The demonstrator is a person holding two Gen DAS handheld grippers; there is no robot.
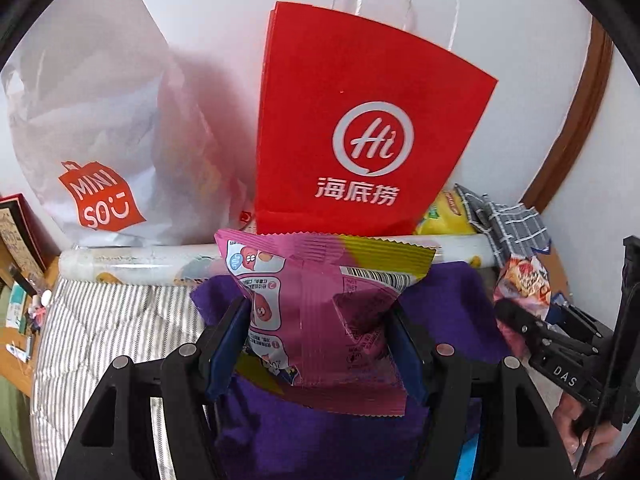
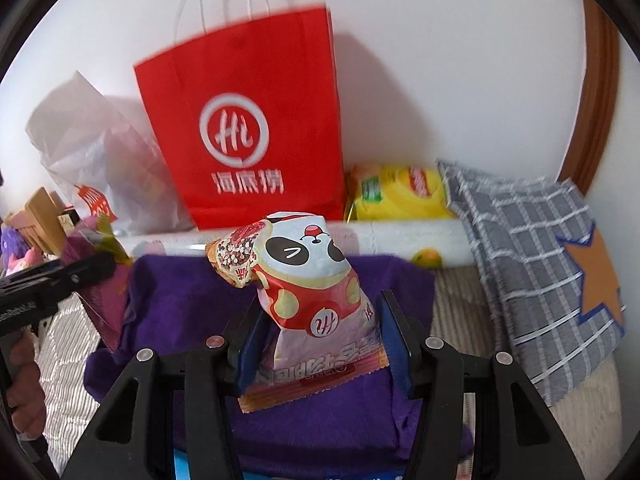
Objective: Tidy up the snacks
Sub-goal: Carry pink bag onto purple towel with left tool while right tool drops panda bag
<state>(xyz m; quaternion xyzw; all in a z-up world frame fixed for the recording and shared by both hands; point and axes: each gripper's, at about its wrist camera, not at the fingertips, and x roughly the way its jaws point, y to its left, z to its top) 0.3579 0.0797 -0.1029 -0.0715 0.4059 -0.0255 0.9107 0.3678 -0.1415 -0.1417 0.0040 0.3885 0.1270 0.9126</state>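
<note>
My left gripper (image 1: 318,316) is shut on a pink and yellow snack packet (image 1: 320,308), held upright over a purple cloth (image 1: 440,320). My right gripper (image 2: 320,320) is shut on a panda-print snack packet (image 2: 312,288), also above the purple cloth (image 2: 192,300). A red paper bag (image 1: 368,120) with white handles stands against the wall just beyond both packets; the red paper bag (image 2: 248,120) appears slightly blurred in the right wrist view. The right gripper with its packet (image 1: 524,276) shows at the right edge of the left wrist view. The left gripper (image 2: 60,280) shows at the left in the right wrist view.
A white plastic shopping bag (image 1: 100,128) leans left of the red bag. A yellow snack bag (image 2: 400,192) and a grey checked cloth (image 2: 532,240) with an orange star lie to the right. A white roll (image 1: 140,260) lies across the striped bedding (image 1: 100,320). A cluttered wooden shelf (image 1: 20,280) sits far left.
</note>
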